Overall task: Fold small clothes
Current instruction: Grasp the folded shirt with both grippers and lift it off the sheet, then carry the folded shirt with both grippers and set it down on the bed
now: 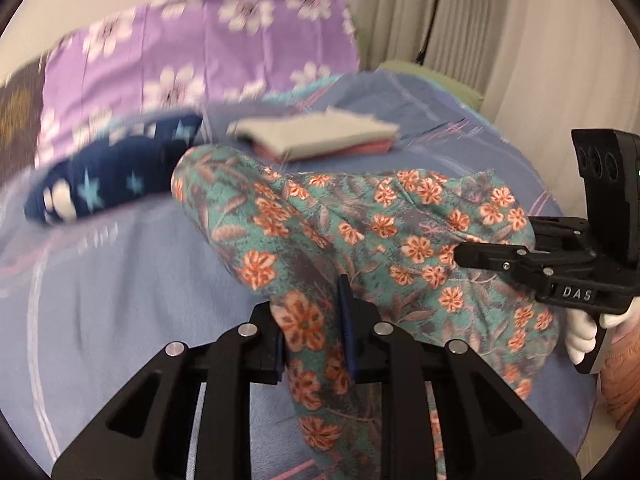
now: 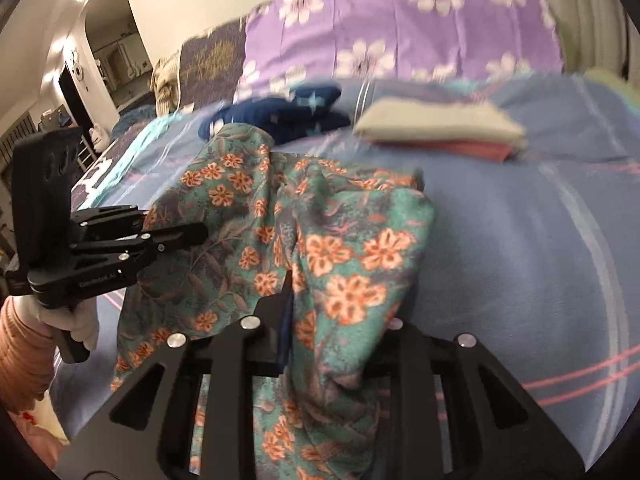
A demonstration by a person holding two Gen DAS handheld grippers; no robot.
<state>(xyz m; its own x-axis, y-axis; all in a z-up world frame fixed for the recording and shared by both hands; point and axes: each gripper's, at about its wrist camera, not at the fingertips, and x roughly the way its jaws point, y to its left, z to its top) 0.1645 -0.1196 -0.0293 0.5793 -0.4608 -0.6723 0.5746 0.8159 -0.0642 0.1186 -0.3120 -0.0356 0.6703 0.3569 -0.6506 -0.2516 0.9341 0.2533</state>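
A teal garment with orange flowers (image 1: 360, 236) hangs bunched between both grippers above the blue bed sheet (image 1: 120, 300). My left gripper (image 1: 312, 332) is shut on one edge of it, cloth pinched between the pads. My right gripper (image 2: 320, 320) is shut on another edge of the same garment (image 2: 340, 264). In the left wrist view the right gripper (image 1: 464, 256) shows at the right, held by a white-gloved hand. In the right wrist view the left gripper (image 2: 200, 234) shows at the left.
A folded stack of grey and pink cloth (image 1: 320, 134) (image 2: 440, 128) lies further back on the bed. A dark blue star-print garment (image 1: 108, 184) (image 2: 280, 116) lies beside it. A purple floral pillow (image 1: 200, 52) stands against the wall. Curtains (image 1: 520, 40) hang at the right.
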